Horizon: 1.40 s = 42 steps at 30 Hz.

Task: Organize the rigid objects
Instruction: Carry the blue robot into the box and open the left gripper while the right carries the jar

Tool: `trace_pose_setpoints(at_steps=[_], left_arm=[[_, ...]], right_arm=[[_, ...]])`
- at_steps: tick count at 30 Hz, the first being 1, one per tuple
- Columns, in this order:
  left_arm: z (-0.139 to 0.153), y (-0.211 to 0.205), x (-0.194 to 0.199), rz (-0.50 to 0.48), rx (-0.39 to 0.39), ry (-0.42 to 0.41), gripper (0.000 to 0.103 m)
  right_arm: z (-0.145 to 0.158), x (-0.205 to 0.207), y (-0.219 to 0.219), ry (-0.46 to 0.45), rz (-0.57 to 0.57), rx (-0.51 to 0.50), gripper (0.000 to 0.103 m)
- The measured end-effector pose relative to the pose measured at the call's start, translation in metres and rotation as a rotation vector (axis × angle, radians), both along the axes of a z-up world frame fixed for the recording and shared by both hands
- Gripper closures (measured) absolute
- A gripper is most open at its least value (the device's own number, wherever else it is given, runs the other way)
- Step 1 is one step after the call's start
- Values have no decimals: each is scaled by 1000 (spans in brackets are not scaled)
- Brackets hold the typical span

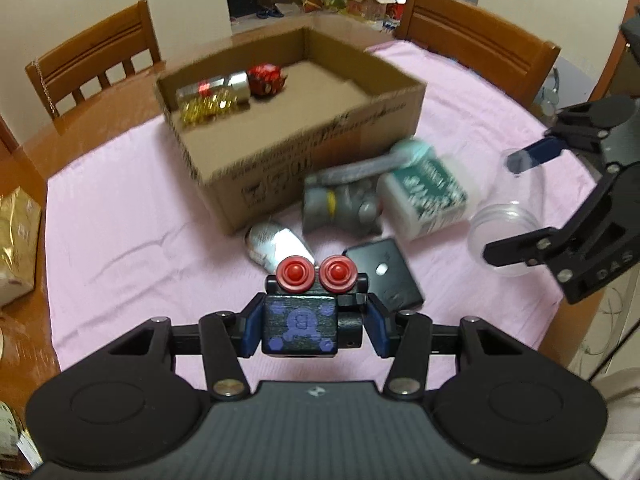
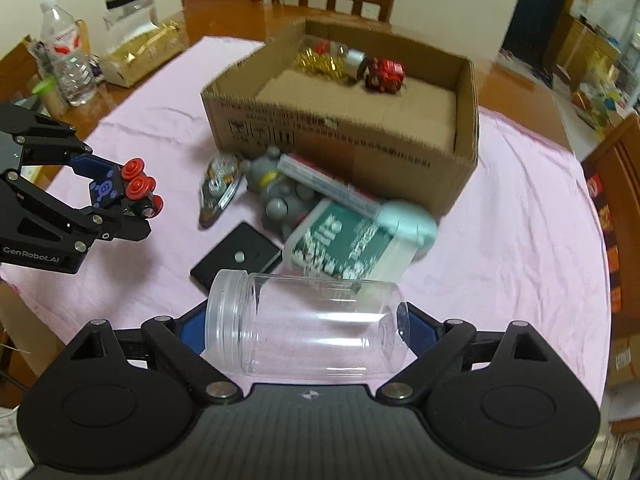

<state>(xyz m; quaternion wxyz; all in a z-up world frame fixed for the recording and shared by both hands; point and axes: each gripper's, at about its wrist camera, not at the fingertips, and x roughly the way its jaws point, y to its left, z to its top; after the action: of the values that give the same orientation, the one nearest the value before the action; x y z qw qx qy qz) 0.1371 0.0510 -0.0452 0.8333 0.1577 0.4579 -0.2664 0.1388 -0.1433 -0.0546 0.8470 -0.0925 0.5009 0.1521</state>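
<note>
Both grippers grip loads above the pink cloth [image 2: 520, 184]: left gripper [image 1: 312, 326] clamps a black toy robot [image 1: 310, 312], right gripper [image 2: 308, 328] a clear jar [image 2: 308, 328].

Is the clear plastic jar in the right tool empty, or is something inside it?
Empty. The clear jar lies sideways in the right tool, without a lid, and the pink cloth shows through it.

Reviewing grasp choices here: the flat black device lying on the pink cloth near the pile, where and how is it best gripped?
Probably across its two long edges, from above. The black device lies flat on the pink cloth, so it offers only thin side faces. Its near-left side looks open; the far corner sits close to the green-labelled container, so approach from the near side.
</note>
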Motion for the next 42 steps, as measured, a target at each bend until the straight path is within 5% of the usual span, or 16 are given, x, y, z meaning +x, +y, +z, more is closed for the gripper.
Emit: trace_pose_setpoints(at_steps=[21,39,41,42], left_arm=[[59,-44,83,63,-13,-141,53],[27,-55,180,237,-33,-123,53],[21,-55,186,259,-27,-148,47],[16,-55,189,273,-21,-170,31]], right_arm=[[58,68,-24,-122,120,44,8],[67,134,-37,-182,140,38,8],[67,139,-38,-185,141,36,8],[67,142,-39,-185,141,37,8]])
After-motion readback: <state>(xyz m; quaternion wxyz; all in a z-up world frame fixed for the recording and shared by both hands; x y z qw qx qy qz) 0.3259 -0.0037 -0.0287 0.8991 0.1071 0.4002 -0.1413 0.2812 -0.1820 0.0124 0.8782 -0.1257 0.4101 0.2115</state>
